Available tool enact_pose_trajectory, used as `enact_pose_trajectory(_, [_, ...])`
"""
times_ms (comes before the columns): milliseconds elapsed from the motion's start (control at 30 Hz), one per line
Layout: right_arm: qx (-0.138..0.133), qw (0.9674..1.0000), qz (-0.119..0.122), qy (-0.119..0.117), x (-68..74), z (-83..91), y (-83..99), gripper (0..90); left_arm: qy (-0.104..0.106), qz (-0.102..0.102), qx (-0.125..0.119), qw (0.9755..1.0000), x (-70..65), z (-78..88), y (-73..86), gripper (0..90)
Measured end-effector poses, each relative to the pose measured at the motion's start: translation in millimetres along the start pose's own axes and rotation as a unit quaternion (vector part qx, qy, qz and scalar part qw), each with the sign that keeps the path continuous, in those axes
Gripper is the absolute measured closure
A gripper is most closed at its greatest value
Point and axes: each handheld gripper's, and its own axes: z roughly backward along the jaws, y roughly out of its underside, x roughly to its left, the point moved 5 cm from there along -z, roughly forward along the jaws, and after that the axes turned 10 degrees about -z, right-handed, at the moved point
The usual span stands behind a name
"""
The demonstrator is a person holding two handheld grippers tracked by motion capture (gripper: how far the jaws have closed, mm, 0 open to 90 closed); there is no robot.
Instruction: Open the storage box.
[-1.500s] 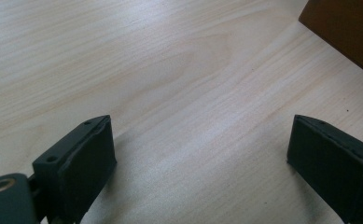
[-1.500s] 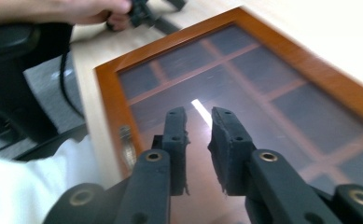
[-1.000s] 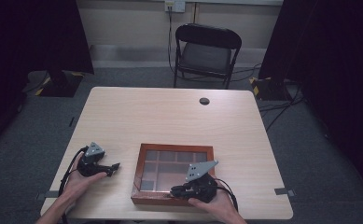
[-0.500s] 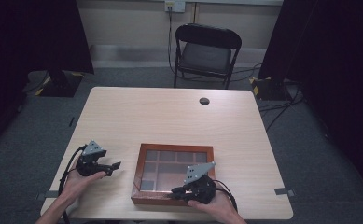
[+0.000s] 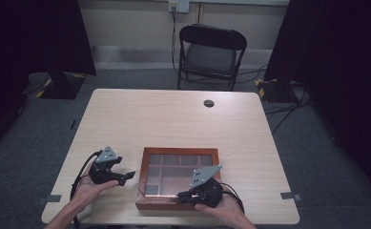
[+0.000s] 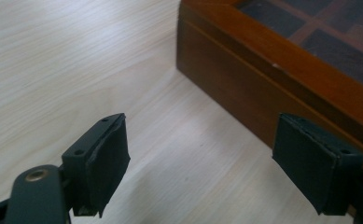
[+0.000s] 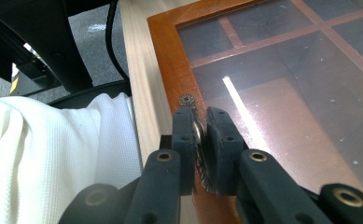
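Observation:
A brown wooden box [image 5: 180, 150] with a glass lid over several compartments sits near the table's front edge. My right gripper [image 5: 179, 195] is at the middle of the box's front rim. In the right gripper view this gripper [image 7: 200, 122] is shut on a small brass latch [image 7: 187, 100] on the lid frame [image 7: 165, 60]. My left gripper [image 5: 128, 175] is open just left of the box, a little apart from it. Seen from the left gripper view, that gripper [image 6: 202, 140] has bare tabletop between its pads, and the box's side wall [image 6: 263, 79] is close to the right pad.
A small black round disc [image 5: 209, 103] lies on the far part of the table [image 5: 173, 119]. Behind the table stands a black folding chair [image 5: 211, 52]. A white sleeve [image 7: 53, 154] is close beside the right gripper. Cables run over the floor at the right.
The right gripper has eased slightly toward the box's front edge. The left gripper and the box have not moved.

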Motion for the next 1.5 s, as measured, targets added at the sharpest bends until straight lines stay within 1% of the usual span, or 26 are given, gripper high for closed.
enact_pose_trajectory(33, [0.0, 1.0, 0.0, 0.0, 0.0, 0.0, 0.0, 82.2, 0.0, 0.0, 0.0, 1.0, 0.0, 0.0, 0.0, 18.1])
enact_pose_trajectory(67, [0.001, 1.0, 0.004, 0.0, -0.5, 0.9, 0.0, 82.3, 0.003, -0.009, 0.003, 1.0, -0.8, 0.0, -0.7, 18.4])
enact_pose_trajectory(100, [0.003, 1.0, 0.002, 0.001, -0.4, 1.6, 0.2, 82.3, 0.005, -0.008, 0.001, 1.0, -2.3, -0.6, -1.6, 18.4])
enact_pose_trajectory(133, [0.003, 1.0, 0.004, 0.0, -0.5, 2.6, -0.1, 82.3, 0.005, -0.006, 0.002, 1.0, -3.2, -0.6, -1.7, 18.4])
enact_pose_trajectory(167, [0.001, 1.0, 0.004, 0.0, -0.5, 3.7, -0.6, 82.2, 0.008, -0.002, -0.002, 1.0, -2.7, 0.0, -1.7, 18.4])
enact_pose_trajectory(300, [-0.006, 1.0, 0.004, -0.004, -0.3, 7.7, -3.5, 82.3, 0.006, 0.002, -0.008, 0.9999, -1.1, 1.9, -2.3, 18.4])
enact_pose_trajectory(467, [-0.012, 0.9999, 0.004, -0.006, 1.0, 15.1, -11.2, 82.4, 0.013, 0.007, -0.011, 0.9998, -3.5, 2.3, -3.9, 18.0])
enact_pose_trajectory(500, [-0.014, 0.9999, 0.003, -0.006, 1.0, 16.5, -12.8, 82.4, 0.024, 0.015, -0.017, 0.9995, -5.4, 3.8, -5.5, 17.9])
enact_pose_trajectory(567, [-0.015, 0.9999, 0.002, -0.006, 1.3, 18.1, -14.4, 82.4, 0.027, 0.015, -0.021, 0.9993, -6.5, 4.7, -6.4, 18.0])
enact_pose_trajectory(633, [-0.02, 0.9998, 0.007, -0.006, 1.9, 23.6, -20.9, 82.4, 0.027, 0.006, -0.021, 0.9994, -9.7, 4.7, -7.8, 18.0])
enact_pose_trajectory(667, [-0.02, 0.9998, 0.007, -0.006, 1.9, 23.6, -20.9, 82.4, 0.027, 0.006, -0.021, 0.9994, -9.7, 4.7, -7.8, 18.0])
enact_pose_trajectory(700, [-0.022, 0.9997, 0.007, -0.007, 1.8, 24.8, -22.4, 82.4, 0.027, 0.0, -0.02, 0.9994, -10.0, 4.1, -8.0, 18.0])
enact_pose_trajectory(767, [-0.026, 0.9996, 0.006, -0.012, 1.7, 28.0, -26.1, 82.4, 0.03, 0.001, -0.022, 0.9993, -11.9, 3.9, -8.9, 18.0])
enact_pose_trajectory(800, [-0.026, 0.9996, 0.007, -0.011, 1.6, 28.8, -27.3, 82.4, 0.031, -0.005, -0.023, 0.9992, -12.1, 4.3, -9.4, 17.9])
enact_pose_trajectory(833, [-0.027, 0.9995, 0.008, -0.011, 1.8, 29.9, -28.7, 82.4, 0.031, -0.003, -0.028, 0.9991, -13.5, 4.1, -10.3, 17.8])
enact_pose_trajectory(867, [-0.028, 0.9996, 0.009, -0.006, 2.5, 31.9, -31.1, 82.5, 0.02, -0.01, -0.033, 0.9992, -14.0, 5.5, -12.3, 17.8])
enact_pose_trajectory(900, [-0.029, 0.9995, 0.008, -0.005, 2.4, 32.5, -32.0, 82.5, 0.02, -0.01, -0.033, 0.9992, -14.0, 5.5, -12.3, 17.8])
enact_pose_trajectory(933, [-0.029, 0.9995, 0.008, -0.005, 2.4, 32.5, -32.0, 82.5, 0.022, -0.011, -0.037, 0.999, -15.4, 6.5, -13.4, 17.8])
enact_pose_trajectory(967, [-0.028, 0.9995, 0.007, -0.007, 2.2, 33.4, -33.1, 82.4, 0.026, -0.017, -0.038, 0.9988, -17.3, 6.2, -14.6, 17.8])
enact_pose_trajectory(1067, [-0.029, 0.9995, 0.007, -0.008, 2.1, 33.9, -34.1, 82.5, 0.029, -0.018, -0.037, 0.9987, -18.8, 4.9, -15.2, 17.6])
enact_pose_trajectory(1133, [-0.029, 0.9995, 0.006, -0.009, 2.0, 34.7, -35.2, 82.5, 0.039, -0.025, -0.043, 0.998, -21.6, 3.5, -16.4, 16.9])
enact_pose_trajectory(1167, [-0.031, 0.9995, 0.008, -0.008, 1.5, 35.1, -35.6, 82.5, 0.039, -0.024, -0.043, 0.998, -23.0, 3.0, -16.9, 17.0])
enact_pose_trajectory(1200, [-0.03, 0.9995, 0.007, -0.008, 1.5, 35.6, -35.9, 82.5, 0.04, -0.032, -0.044, 0.9977, -23.4, 2.5, -17.2, 17.0])
enact_pose_trajectory(1267, [-0.03, 0.9995, 0.007, -0.008, 1.7, 35.7, -36.4, 82.5, 0.041, -0.035, -0.044, 0.9976, -26.0, 1.5, -17.8, 17.1])
enact_pose_trajectory(1367, [-0.028, 0.9995, 0.004, -0.01, 1.5, 36.1, -37.3, 82.5, 0.049, -0.033, -0.045, 0.9972, -28.8, -0.3, -18.9, 17.1])
enact_pose_trajectory(1500, [-0.036, 0.9993, 0.001, -0.013, 0.2, 37.9, -38.8, 82.4, 0.048, -0.035, -0.052, 0.9969, -29.8, -1.5, -21.6, 18.0])
